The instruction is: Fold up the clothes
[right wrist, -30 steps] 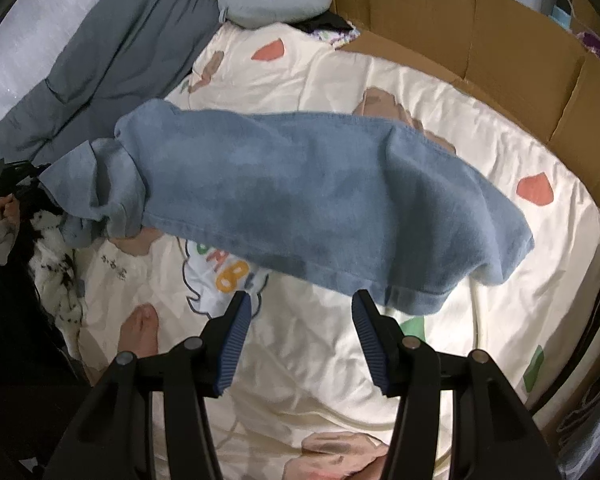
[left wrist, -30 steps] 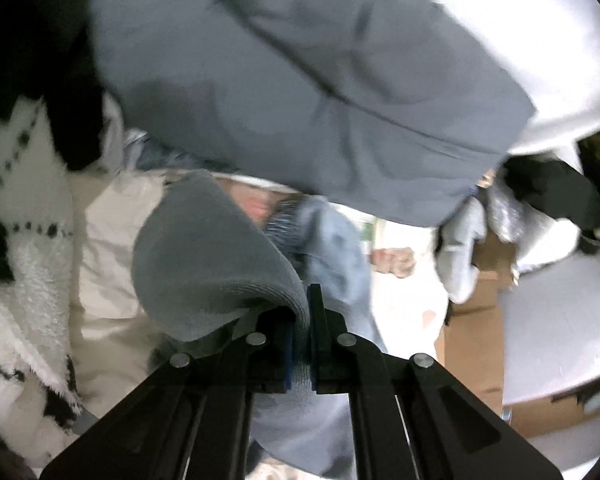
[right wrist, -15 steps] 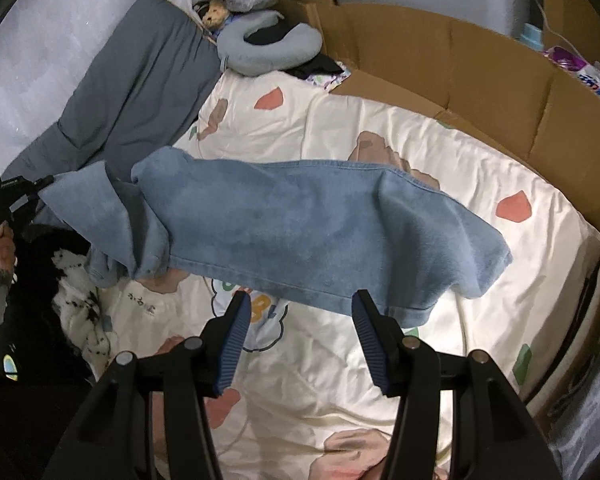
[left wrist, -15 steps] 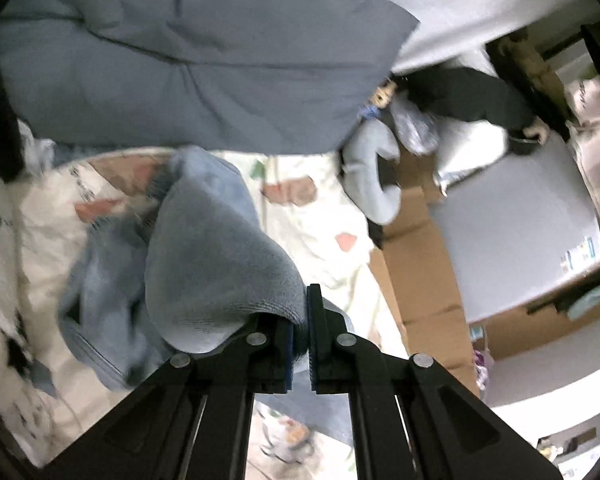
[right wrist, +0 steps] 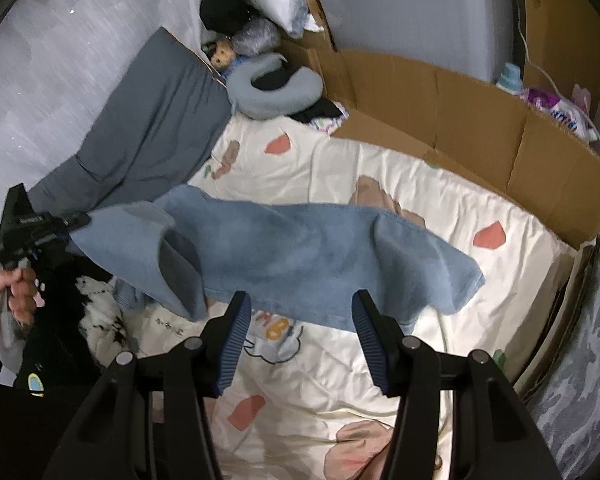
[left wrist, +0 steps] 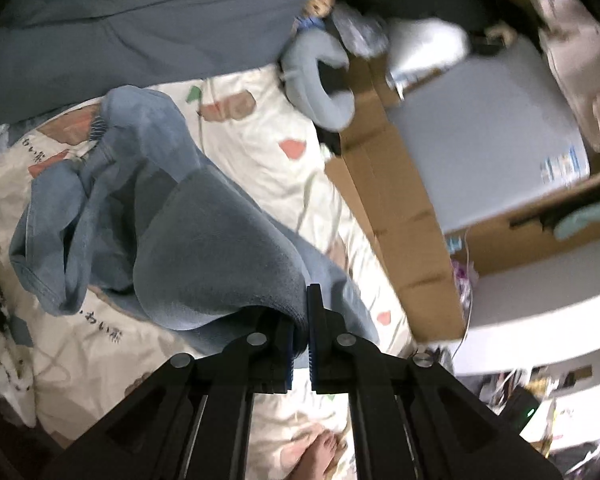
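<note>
A blue sweatshirt (right wrist: 308,256) hangs stretched above the cream patterned bedsheet (right wrist: 480,320). My left gripper (left wrist: 305,320) is shut on one end of the sweatshirt (left wrist: 204,248), whose cloth bulges over the fingers. In the right wrist view that left gripper (right wrist: 66,224) sits at the far left, held by a hand (right wrist: 18,296). My right gripper (right wrist: 300,340) is open, just below and in front of the garment's lower edge, with nothing between its fingers.
A grey pillow (right wrist: 152,120) and a grey neck pillow (right wrist: 276,88) lie at the head of the bed. Cardboard walls (right wrist: 500,136) line the far side. A black-and-white fleece (right wrist: 100,316) lies at the left. A bare foot (left wrist: 320,456) rests on the sheet.
The left gripper has lifted and swung with the sweatshirt, which now hangs higher and more stretched. The right gripper has drawn back, staying open.
</note>
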A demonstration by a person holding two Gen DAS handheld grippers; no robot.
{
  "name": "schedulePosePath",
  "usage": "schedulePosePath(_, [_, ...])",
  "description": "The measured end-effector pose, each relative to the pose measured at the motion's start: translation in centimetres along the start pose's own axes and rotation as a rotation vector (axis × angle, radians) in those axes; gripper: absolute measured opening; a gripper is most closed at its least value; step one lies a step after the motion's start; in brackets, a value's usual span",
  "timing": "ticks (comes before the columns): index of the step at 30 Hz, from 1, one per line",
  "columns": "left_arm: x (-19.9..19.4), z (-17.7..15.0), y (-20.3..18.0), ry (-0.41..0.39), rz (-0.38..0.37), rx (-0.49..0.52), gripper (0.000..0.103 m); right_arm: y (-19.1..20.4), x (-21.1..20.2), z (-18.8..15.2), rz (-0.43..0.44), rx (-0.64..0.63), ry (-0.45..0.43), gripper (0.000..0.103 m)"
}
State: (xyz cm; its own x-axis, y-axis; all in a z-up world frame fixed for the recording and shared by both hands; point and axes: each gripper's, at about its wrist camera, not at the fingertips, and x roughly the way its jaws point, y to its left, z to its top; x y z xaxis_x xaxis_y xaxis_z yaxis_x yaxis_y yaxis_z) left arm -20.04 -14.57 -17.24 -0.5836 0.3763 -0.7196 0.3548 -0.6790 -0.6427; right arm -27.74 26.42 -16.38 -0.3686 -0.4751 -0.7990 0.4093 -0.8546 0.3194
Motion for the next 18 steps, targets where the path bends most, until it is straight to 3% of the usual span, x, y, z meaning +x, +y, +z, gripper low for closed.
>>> schedulePosePath(9, [1.7, -2.2, -4.6, 0.12, 0.019, 0.068, 0.004, 5.2, -0.8, 0.5, 0.098, -0.102, 0.048, 0.05])
schedulePosePath(13, [2.1, -2.6, -6.0, 0.14, 0.013, 0.085, 0.004, 8.4, 0.0, 0.6, 0.156, -0.177, 0.092, 0.058])
schedulePosePath(18, [2.0, -2.4, -7.2, 0.14, -0.007, 0.077, 0.004, 11.9, 2.0, 1.0, 0.207, -0.244, 0.148, 0.059])
